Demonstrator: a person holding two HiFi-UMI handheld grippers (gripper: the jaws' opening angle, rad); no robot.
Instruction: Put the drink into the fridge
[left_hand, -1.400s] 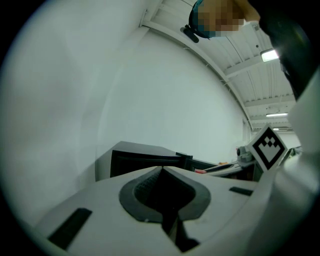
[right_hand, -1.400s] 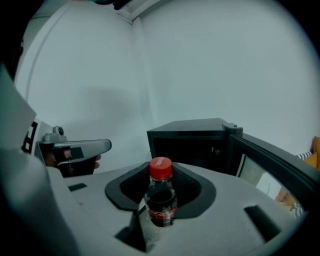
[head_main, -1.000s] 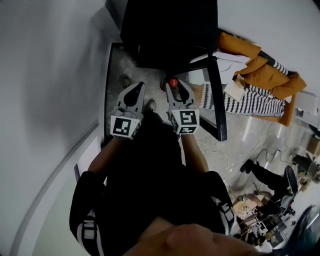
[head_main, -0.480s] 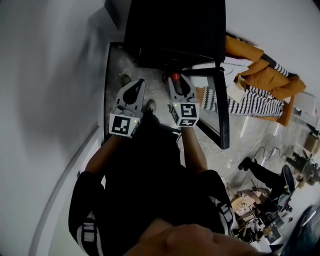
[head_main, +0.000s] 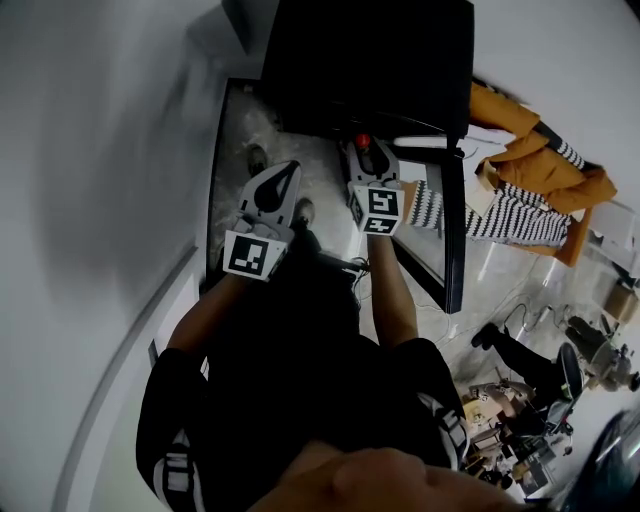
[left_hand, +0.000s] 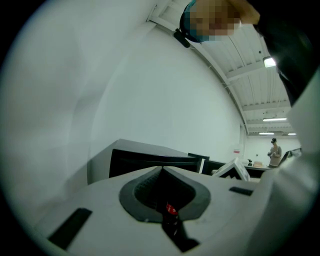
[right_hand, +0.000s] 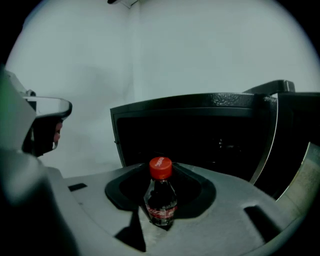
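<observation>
A small cola bottle (right_hand: 161, 197) with a red cap (head_main: 362, 141) stands upright between the jaws of my right gripper (head_main: 365, 152), which is shut on it. The gripper (right_hand: 161, 180) holds it just in front of the black fridge (head_main: 360, 60), whose dark open inside (right_hand: 200, 137) fills the view behind the bottle. My left gripper (head_main: 291, 170) hovers to the left of the right one, a little further back from the fridge. Its jaws (left_hand: 161, 170) meet at the tips and hold nothing.
The fridge door (head_main: 455, 230) stands open on the right, close to my right arm. A white wall (head_main: 100, 150) runs along the left. Orange and striped clothes (head_main: 530, 150) lie on the floor beyond the door. A person (left_hand: 274, 152) stands far off.
My right gripper has carried the bottle up the picture, closer to the fridge opening. The left gripper has shifted only slightly.
</observation>
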